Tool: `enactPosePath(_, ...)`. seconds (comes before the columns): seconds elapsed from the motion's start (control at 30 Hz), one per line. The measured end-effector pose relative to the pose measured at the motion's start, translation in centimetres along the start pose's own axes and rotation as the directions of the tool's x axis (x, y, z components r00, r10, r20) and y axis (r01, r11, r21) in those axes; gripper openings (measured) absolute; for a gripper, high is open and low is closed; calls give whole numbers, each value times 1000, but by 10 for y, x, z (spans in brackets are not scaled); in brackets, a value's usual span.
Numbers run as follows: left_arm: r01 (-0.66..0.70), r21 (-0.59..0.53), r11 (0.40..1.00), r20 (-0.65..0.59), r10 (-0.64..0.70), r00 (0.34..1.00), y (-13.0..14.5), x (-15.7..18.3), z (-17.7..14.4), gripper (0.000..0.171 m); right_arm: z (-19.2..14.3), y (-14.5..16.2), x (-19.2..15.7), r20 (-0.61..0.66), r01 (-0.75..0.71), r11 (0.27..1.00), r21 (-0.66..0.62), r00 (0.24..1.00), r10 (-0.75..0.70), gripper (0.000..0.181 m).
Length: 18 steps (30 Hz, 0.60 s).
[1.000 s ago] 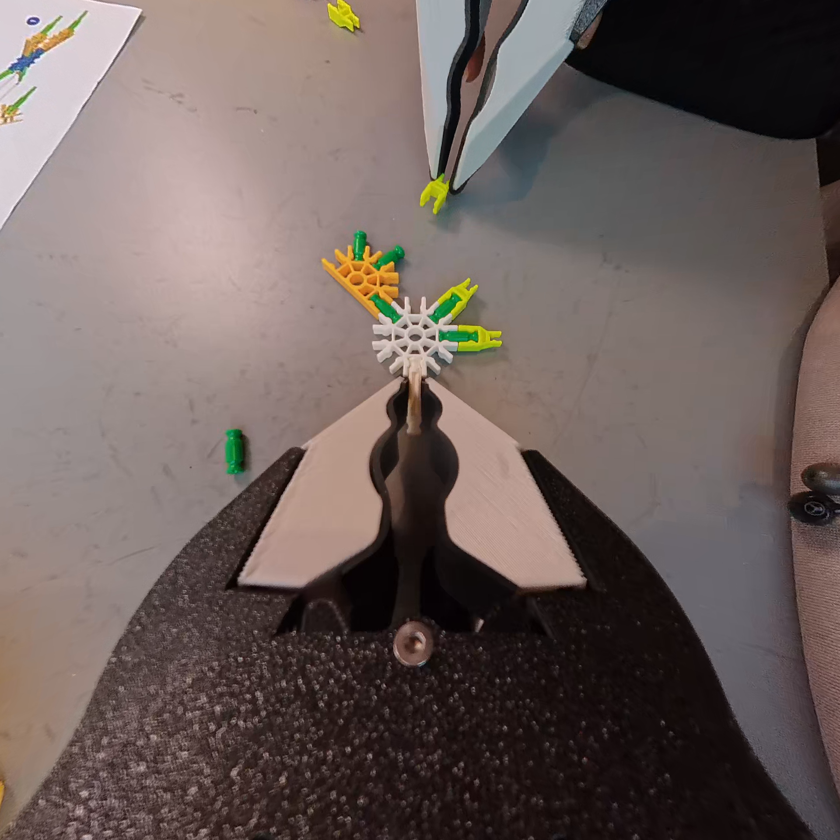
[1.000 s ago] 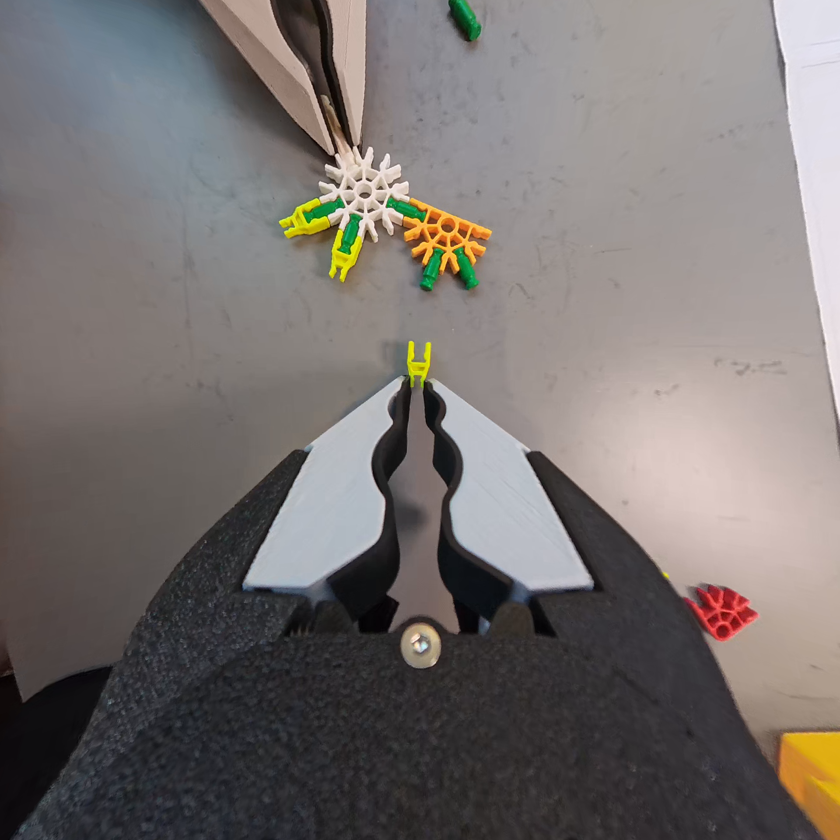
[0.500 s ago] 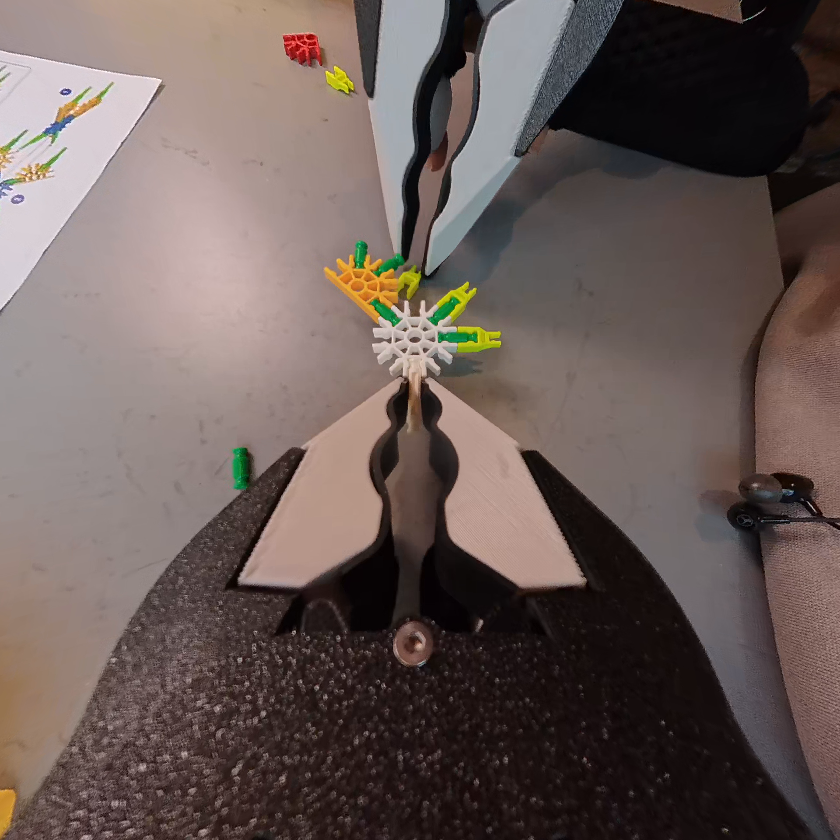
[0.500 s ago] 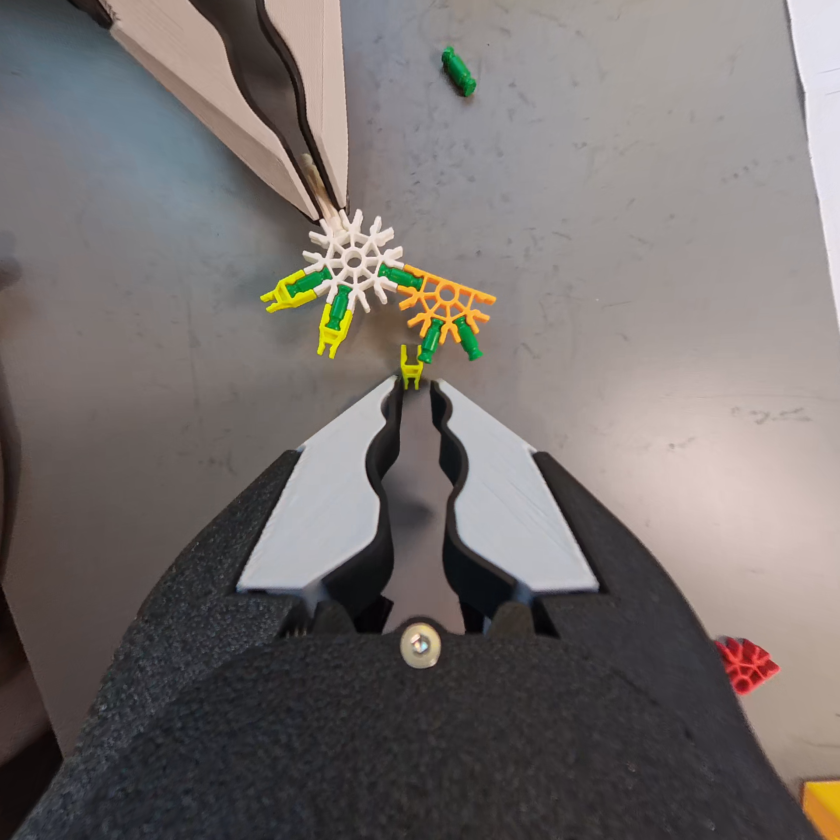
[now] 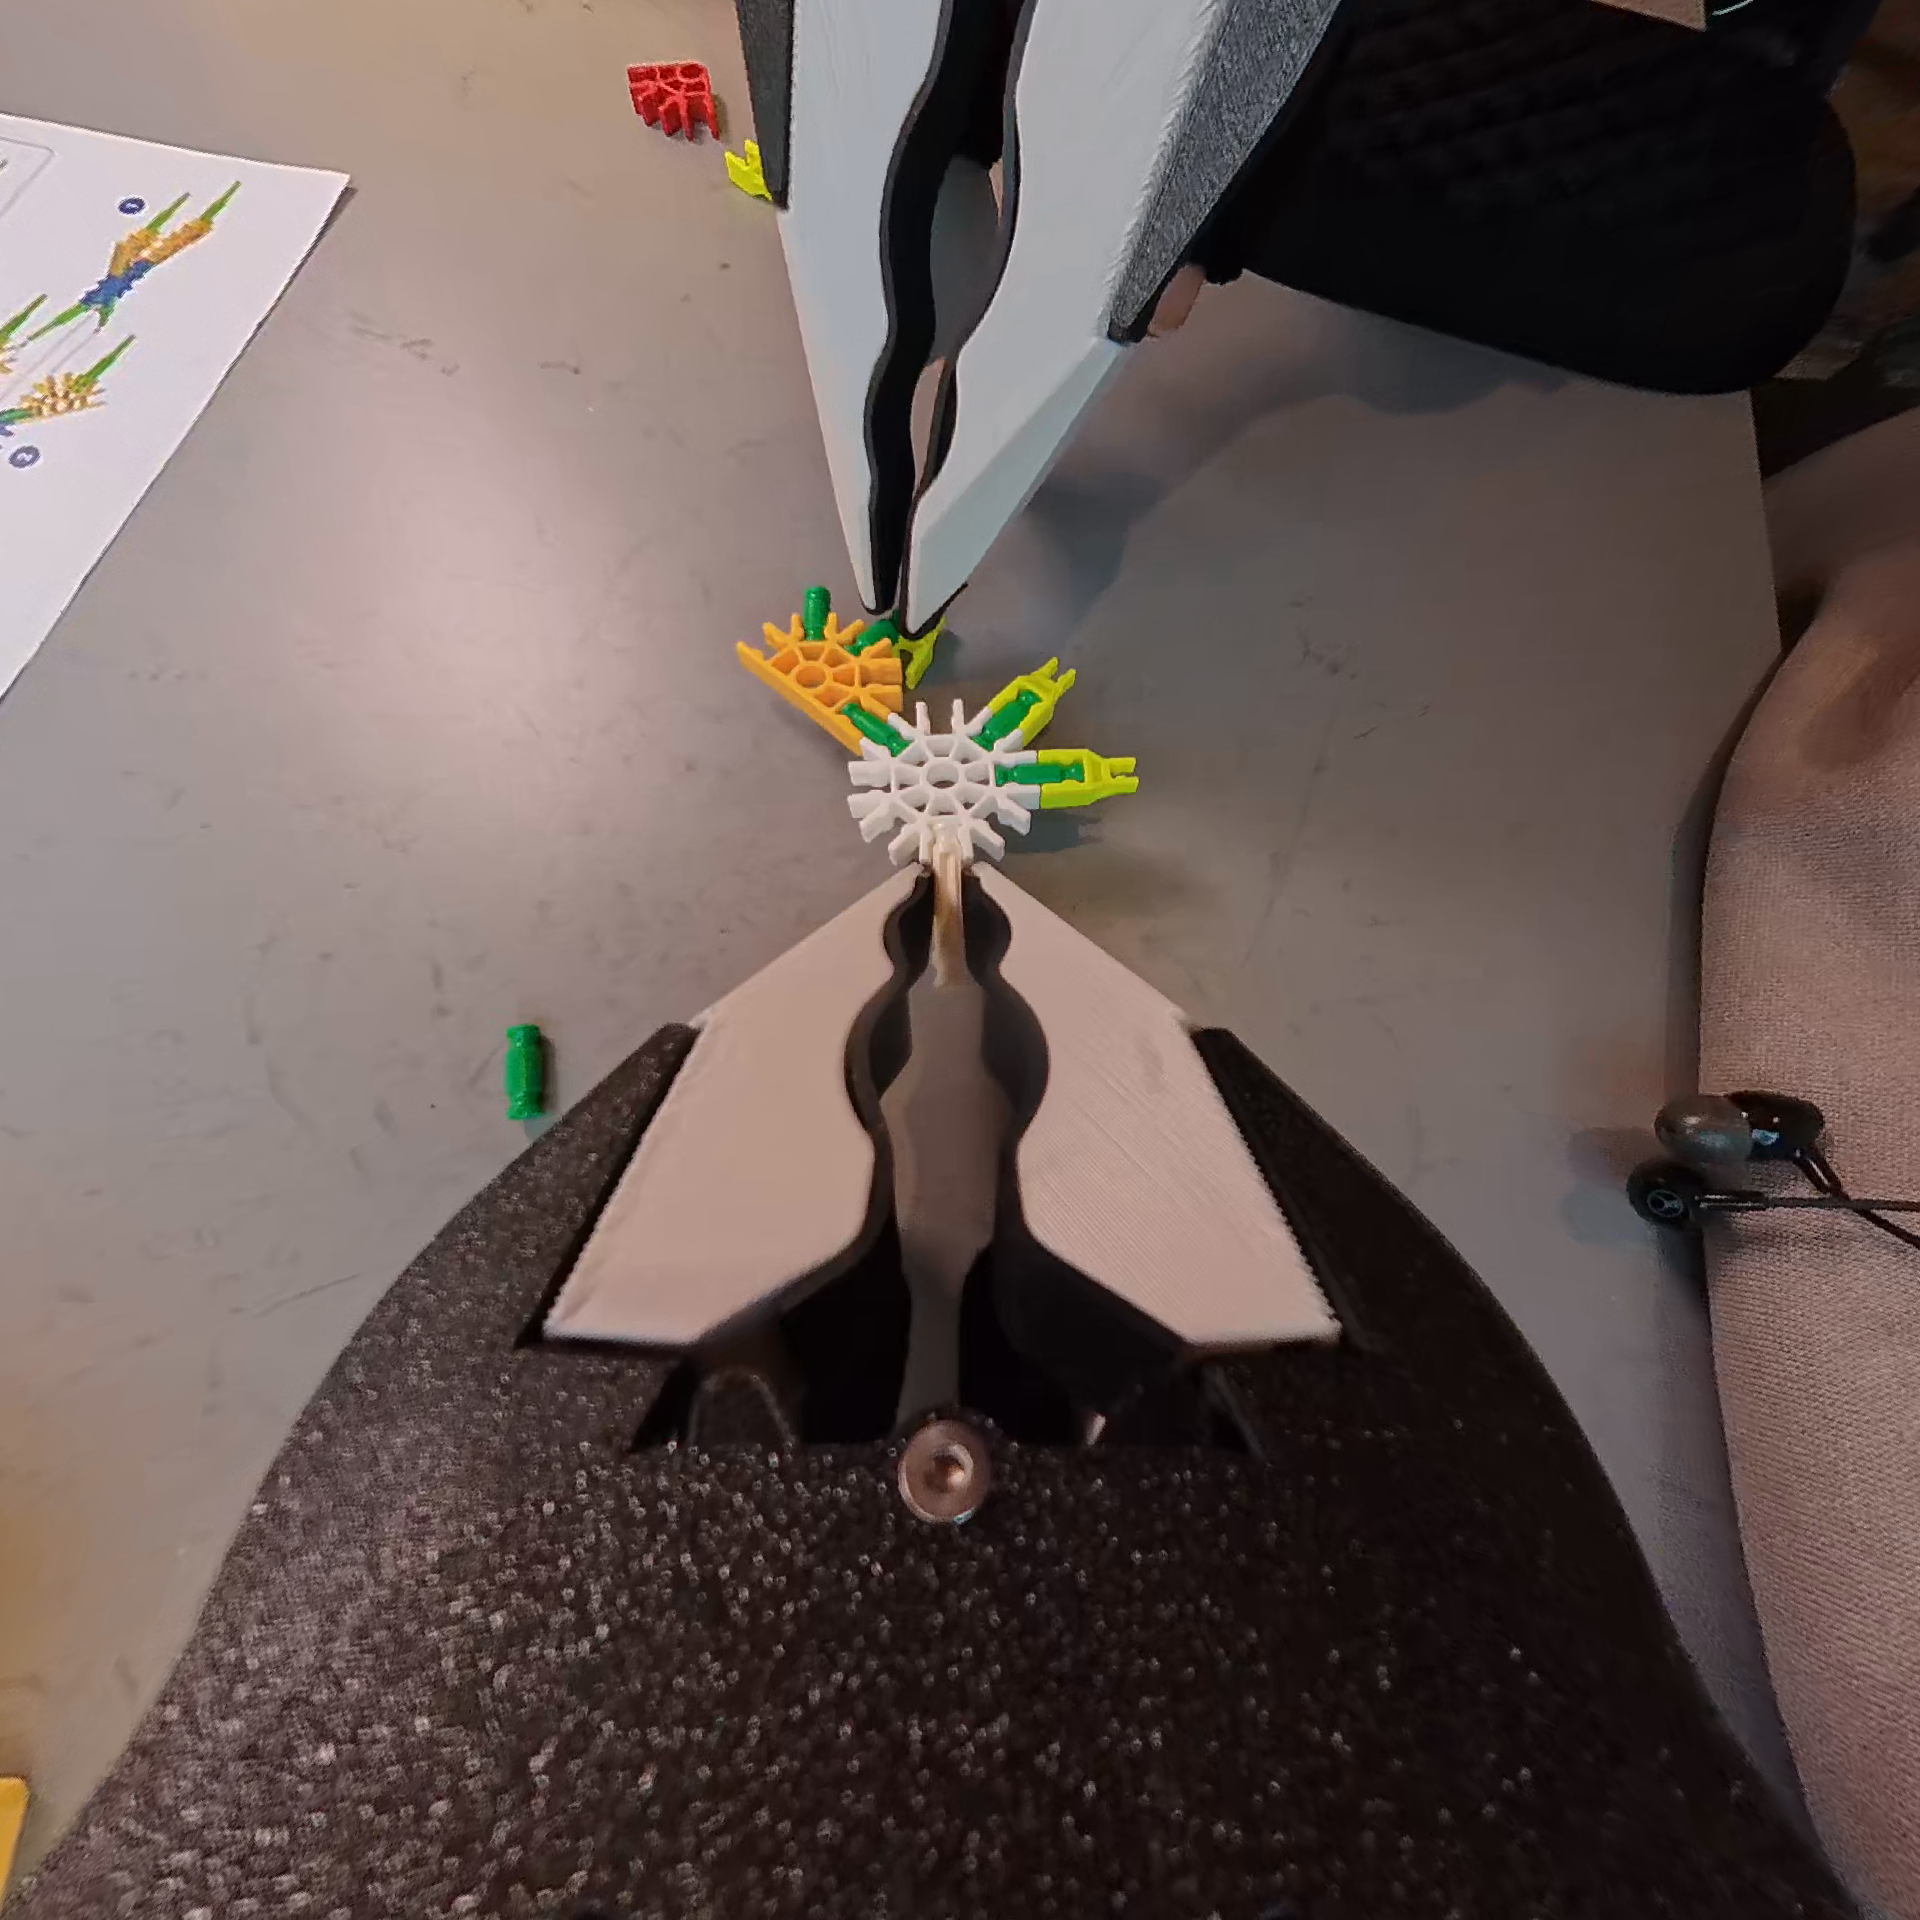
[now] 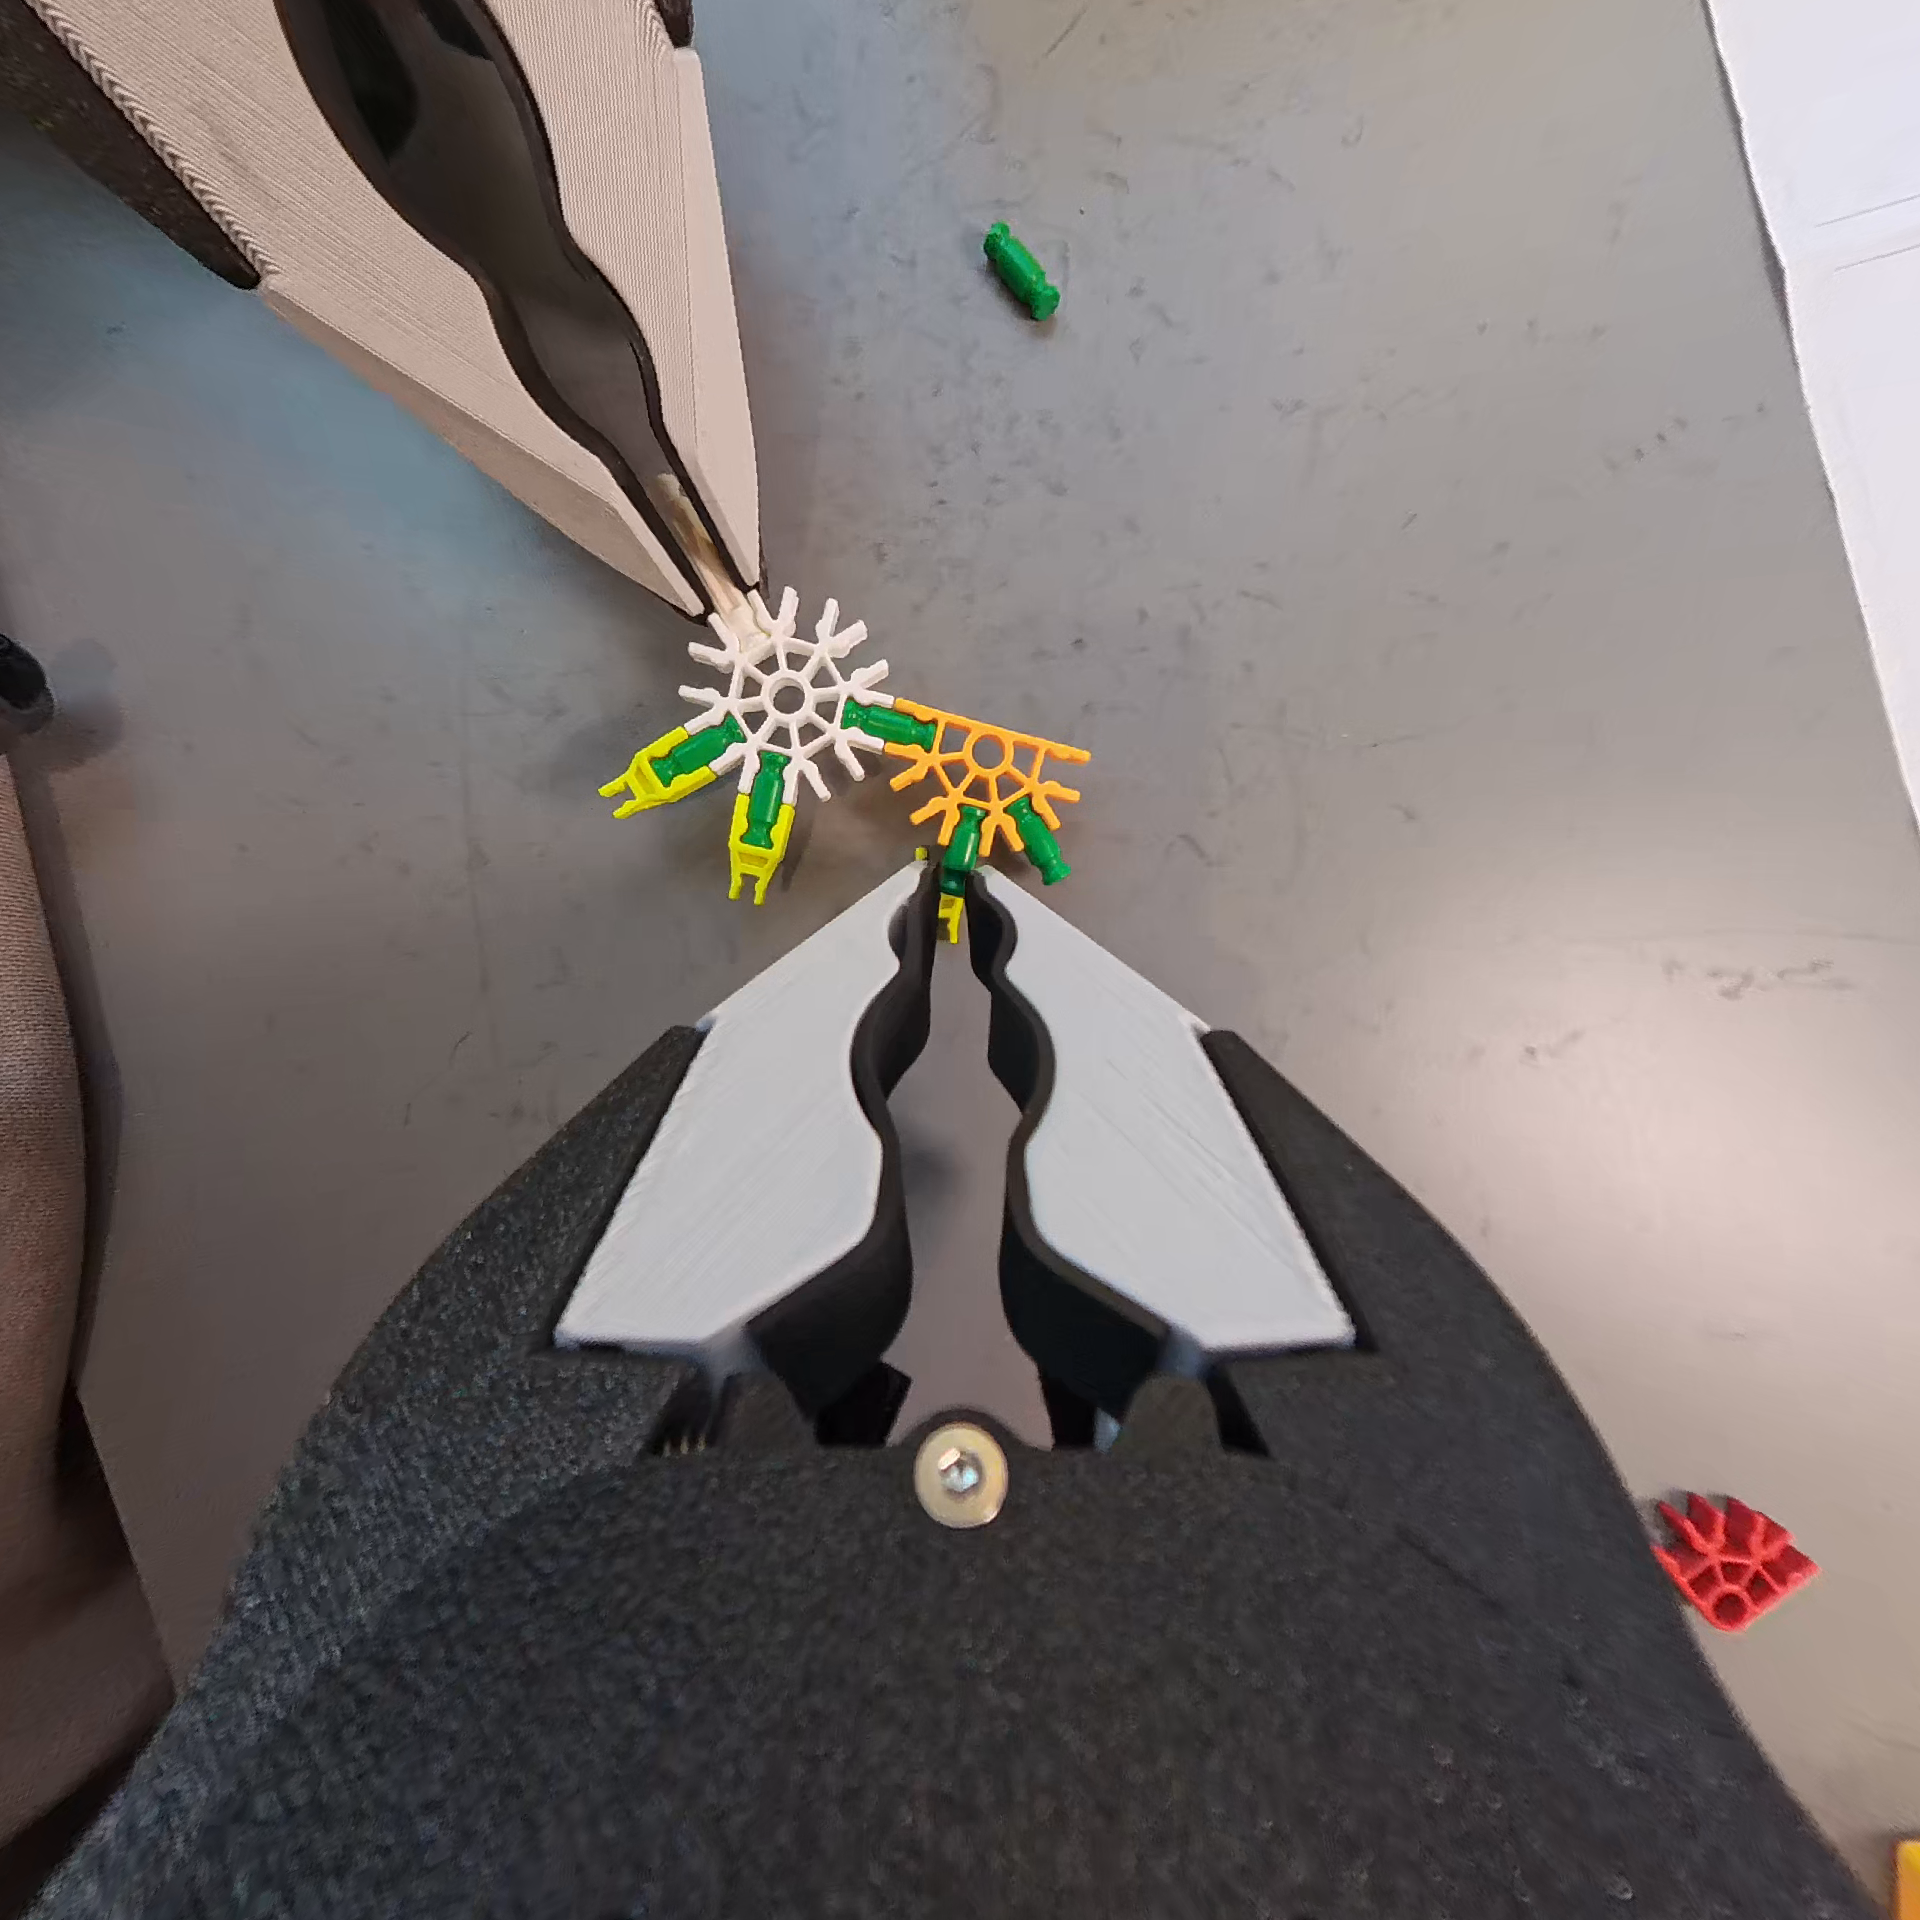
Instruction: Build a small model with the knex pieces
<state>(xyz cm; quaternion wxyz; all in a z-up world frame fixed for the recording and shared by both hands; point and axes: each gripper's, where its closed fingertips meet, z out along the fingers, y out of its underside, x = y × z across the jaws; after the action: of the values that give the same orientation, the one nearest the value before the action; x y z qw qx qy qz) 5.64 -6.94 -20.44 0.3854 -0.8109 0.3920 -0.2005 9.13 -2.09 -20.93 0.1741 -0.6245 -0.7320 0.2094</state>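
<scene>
A small toy build lies on the grey table: a white snowflake connector (image 5: 943,777) (image 6: 787,698) joined by short green rods to an orange fan connector (image 5: 826,670) (image 6: 987,774) and two yellow-green clips (image 5: 1086,777) (image 6: 758,847). My left gripper (image 5: 948,873) (image 6: 727,592) is shut on a cream rod (image 5: 945,925) plugged into the white connector. My right gripper (image 6: 948,878) (image 5: 896,613) is shut on a yellow-green clip (image 6: 948,914) (image 5: 920,649), held against a green rod (image 6: 961,842) on the orange connector.
A loose green rod (image 5: 525,1070) (image 6: 1021,270) lies on the table. A red connector (image 5: 675,99) (image 6: 1730,1574), another yellow-green clip (image 5: 750,171) and a printed sheet (image 5: 125,343) lie farther off. Black earbuds (image 5: 1714,1153) rest on beige fabric at the right. The left gripper's tips are roughly 7 cm from the right gripper's.
My right gripper has carried the yellow-green clip across the table to the orange connector's green rod. My left gripper has kept hold of the cream rod on the build.
</scene>
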Motion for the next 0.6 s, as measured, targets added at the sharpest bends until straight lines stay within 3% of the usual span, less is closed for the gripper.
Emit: enactPosePath(0.6, -32, -38, 999, -84, 28, 996, 7, 18, 5, 8, -3, 0, -7, 39, 54, 998, -44, 998, -52, 3)
